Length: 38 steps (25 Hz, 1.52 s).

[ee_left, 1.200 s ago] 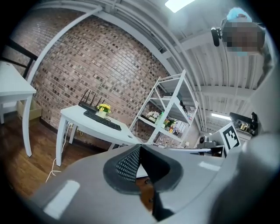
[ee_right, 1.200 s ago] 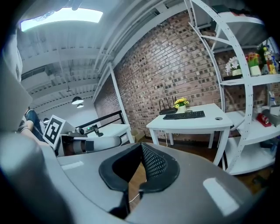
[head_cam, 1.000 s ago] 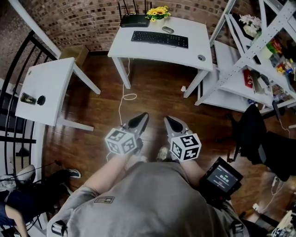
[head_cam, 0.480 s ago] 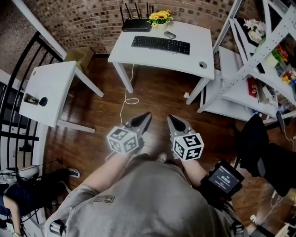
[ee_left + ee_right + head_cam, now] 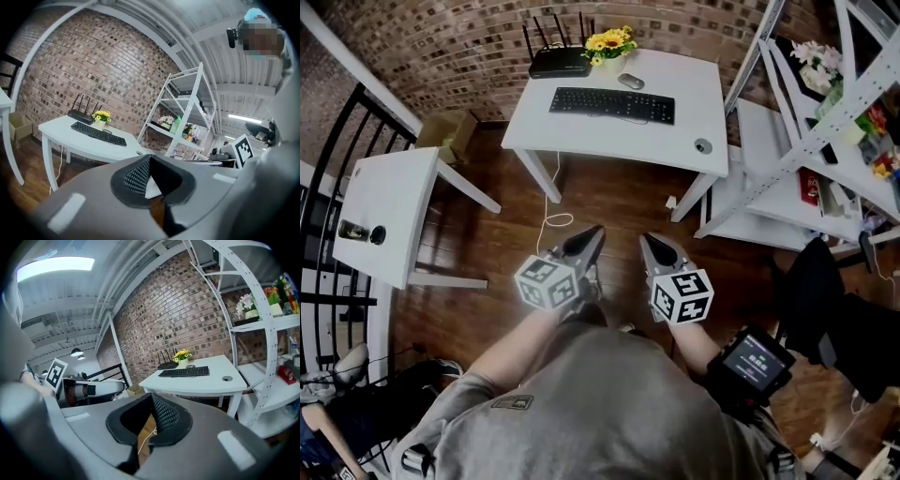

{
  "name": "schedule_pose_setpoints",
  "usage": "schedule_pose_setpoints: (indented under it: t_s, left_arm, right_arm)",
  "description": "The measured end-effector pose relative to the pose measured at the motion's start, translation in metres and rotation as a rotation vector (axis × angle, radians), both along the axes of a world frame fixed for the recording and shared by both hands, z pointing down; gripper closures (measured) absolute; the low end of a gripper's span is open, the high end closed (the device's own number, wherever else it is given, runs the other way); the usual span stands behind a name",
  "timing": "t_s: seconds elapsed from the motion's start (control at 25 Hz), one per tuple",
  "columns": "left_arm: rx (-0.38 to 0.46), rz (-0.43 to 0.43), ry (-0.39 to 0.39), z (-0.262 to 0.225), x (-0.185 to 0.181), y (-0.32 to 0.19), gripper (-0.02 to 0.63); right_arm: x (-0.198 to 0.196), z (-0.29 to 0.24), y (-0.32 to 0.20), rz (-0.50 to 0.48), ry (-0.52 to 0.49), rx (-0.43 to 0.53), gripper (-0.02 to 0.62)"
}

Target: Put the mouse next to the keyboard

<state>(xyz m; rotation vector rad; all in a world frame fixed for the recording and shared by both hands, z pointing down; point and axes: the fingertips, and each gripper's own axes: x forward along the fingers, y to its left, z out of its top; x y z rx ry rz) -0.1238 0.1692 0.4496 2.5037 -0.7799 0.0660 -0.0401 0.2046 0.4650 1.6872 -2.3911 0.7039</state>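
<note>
**Mouse behind the keyboard on the far desk; both grippers closed, nothing held**

One white shelving unit (image 5: 825, 122) is seen along the right edge; one white desk (image 5: 694, 103) stands at top centre; one smaller white table (image 5: 394, 202) is set at centre left, with two small dark items (image 5: 356, 231) on it; one cardboard box (image 5: 445, 133) sits between the two tables. On the desk are found one keyboard (image 5: 611, 103), one router (image 5: 560, 62), one pot of yellow flowers (image 5: 611, 41) and one mouse (image 5: 630, 82), which lies just above the keyboard's right half, beside the flowers. One white cable (image 5: 551, 216) is looped on the wooden floor between desk and grippers; the left gripper (image 5: 592, 232) and right gripper (image 5: 645, 240) are held side by side at centre, each with jaws together on nothing.
</note>
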Motion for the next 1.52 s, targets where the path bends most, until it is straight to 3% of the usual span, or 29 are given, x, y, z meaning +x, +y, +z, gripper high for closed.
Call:
schedule_pose_setpoints:
  t_s: [0.24, 0.72, 1.16, 1.52]
  left_arm:
    - [-0.008, 0.055, 0.034, 0.002, 0.019, -0.080, 0.606]
    - [-0.020, 0.163, 0.071, 0.007, 0.014, -0.211, 0.606]
    - [-0.045, 0.152, 0.057, 0.016, 0.028, -0.284, 0.606]
    - [-0.044, 0.110, 0.009, 0.023, 0.082, -0.367, 0.606]
  right_arm:
    - [0.016, 0.000, -0.072, 0.059, 0.031, -0.018, 0.584]
    - [0.004, 0.000, -0.205, 0.154, 0.040, -0.036, 0.584]
    - [0.019, 0.012, -0.280, 0.141, 0.030, -0.058, 0.584]
    - [0.084, 0.017, -0.369, 0.092, 0.027, -0.051, 0.584]
